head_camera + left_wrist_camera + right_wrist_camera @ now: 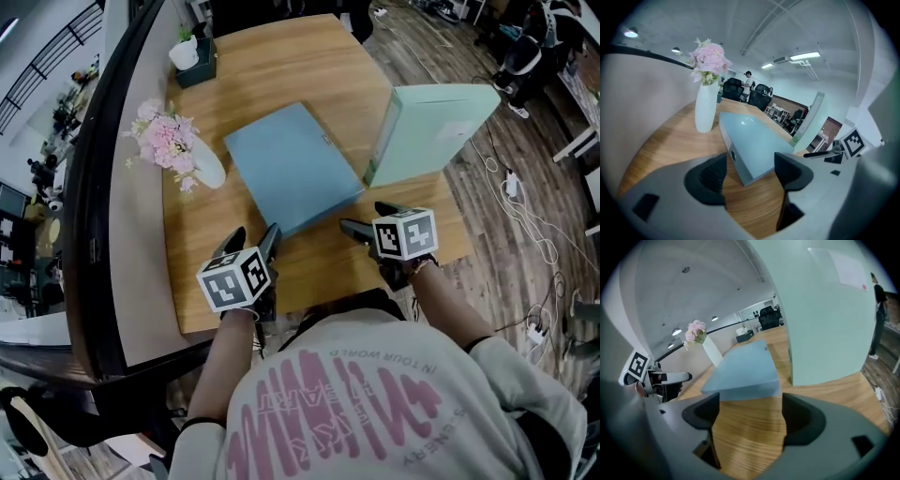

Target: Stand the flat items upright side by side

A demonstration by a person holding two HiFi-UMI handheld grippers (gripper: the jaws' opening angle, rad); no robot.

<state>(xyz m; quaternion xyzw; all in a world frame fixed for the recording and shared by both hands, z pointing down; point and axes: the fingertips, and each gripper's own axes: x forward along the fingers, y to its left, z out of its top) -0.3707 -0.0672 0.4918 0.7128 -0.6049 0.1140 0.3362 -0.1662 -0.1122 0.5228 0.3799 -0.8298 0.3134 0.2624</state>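
Observation:
A blue binder (292, 167) lies flat in the middle of the wooden table (412, 234). To its right a pale green binder (436, 127) stands upright, close beside it. My left gripper (253, 234) is open just short of the blue binder's near corner (745, 176), with nothing between its jaws. My right gripper (368, 217) is open too, near the blue binder's right near corner (745, 371) and in front of the green binder (825, 315). In the left gripper view the flat binder's spine (733, 154) with its finger hole faces me.
A white vase of pink flowers (202, 164) stands just left of the blue binder. A dark green box (195, 58) sits at the table's far left corner. A curved grey partition (131, 225) runs along the table's left edge. Cables lie on the floor at right.

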